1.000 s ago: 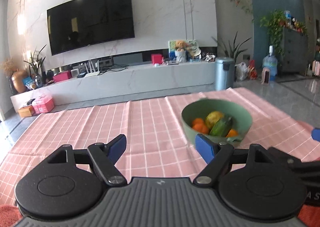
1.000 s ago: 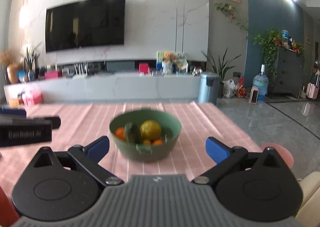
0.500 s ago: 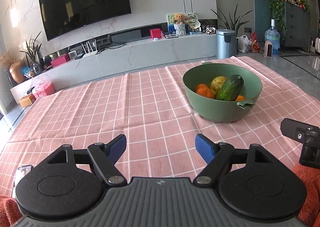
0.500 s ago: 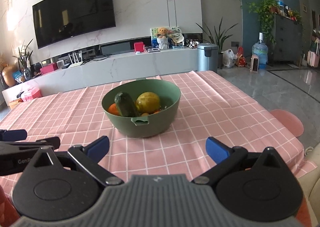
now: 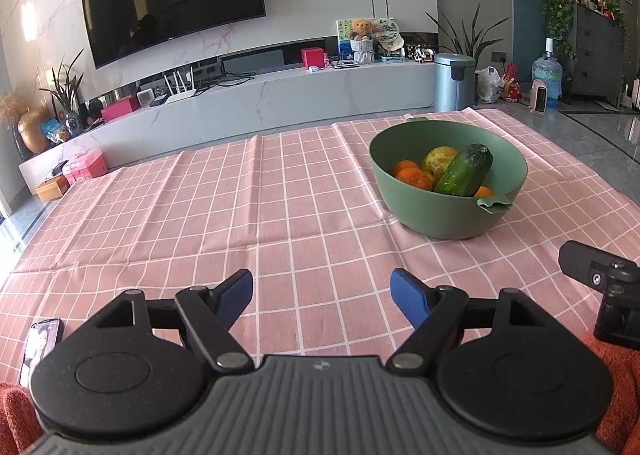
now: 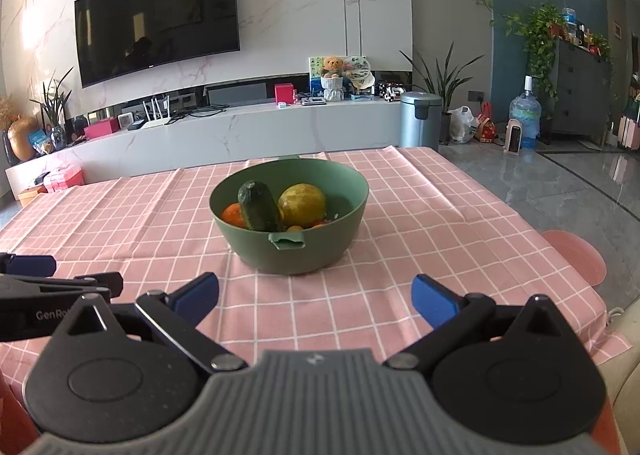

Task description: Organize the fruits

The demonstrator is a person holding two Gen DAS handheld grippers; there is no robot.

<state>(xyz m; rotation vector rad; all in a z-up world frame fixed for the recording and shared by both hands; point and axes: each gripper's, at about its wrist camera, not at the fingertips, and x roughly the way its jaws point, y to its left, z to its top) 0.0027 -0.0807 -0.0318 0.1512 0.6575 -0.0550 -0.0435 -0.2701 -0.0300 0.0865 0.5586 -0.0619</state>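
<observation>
Right wrist view: right gripper (image 6: 315,297) gapes empty above pink checked tablecloth (image 6: 420,215); green bowl (image 6: 289,215) of fruit at 12 o'clock, likely oranges beneath. Left gripper (image 5: 321,291) likewise spread, bowl at 1 o'clock; television (image 6: 158,17) beyond.

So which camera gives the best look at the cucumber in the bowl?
The left wrist view: the cucumber lies nearly full length above the green bowl rim. The right wrist view shows it end-on, lower part hidden.
</observation>
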